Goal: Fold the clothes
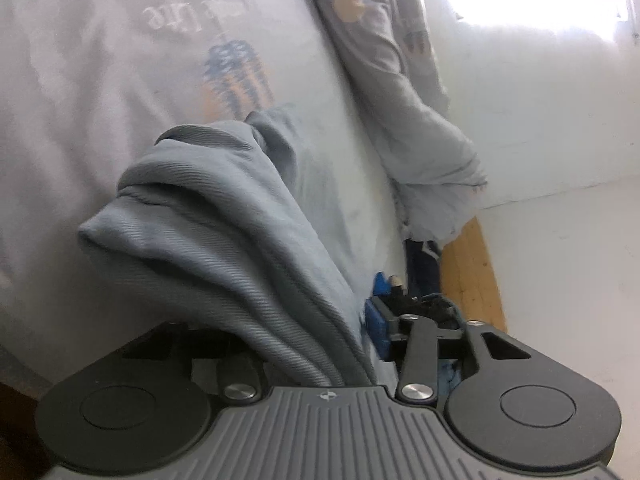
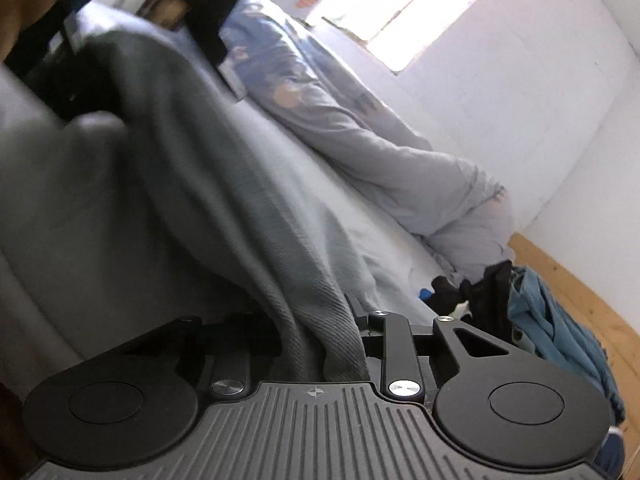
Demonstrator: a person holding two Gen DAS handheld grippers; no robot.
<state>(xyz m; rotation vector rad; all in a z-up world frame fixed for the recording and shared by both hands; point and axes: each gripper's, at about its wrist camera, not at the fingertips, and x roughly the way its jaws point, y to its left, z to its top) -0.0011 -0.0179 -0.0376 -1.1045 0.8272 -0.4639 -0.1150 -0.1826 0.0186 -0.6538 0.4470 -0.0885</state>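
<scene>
A grey ribbed garment [image 1: 224, 216] lies bunched on the bed. In the left wrist view it runs back between the jaws of my left gripper [image 1: 304, 320]. They stand apart, and the cloth lies loosely between them and hides the left finger. The blue pad [image 1: 378, 320] of the right finger shows beside the cloth. In the right wrist view the same grey garment [image 2: 192, 184] narrows to a strip pinched in my right gripper [image 2: 340, 332], which is shut on it. The fingertips are hidden by the fabric.
A pale printed bedsheet [image 1: 120, 80] covers the mattress, with a rumpled duvet [image 2: 384, 160] along the white wall. Dark clothes [image 2: 480, 292] and a blue garment [image 2: 552, 332] lie by the wooden bed frame [image 2: 580, 292]. A bright window [image 2: 400, 12] is above.
</scene>
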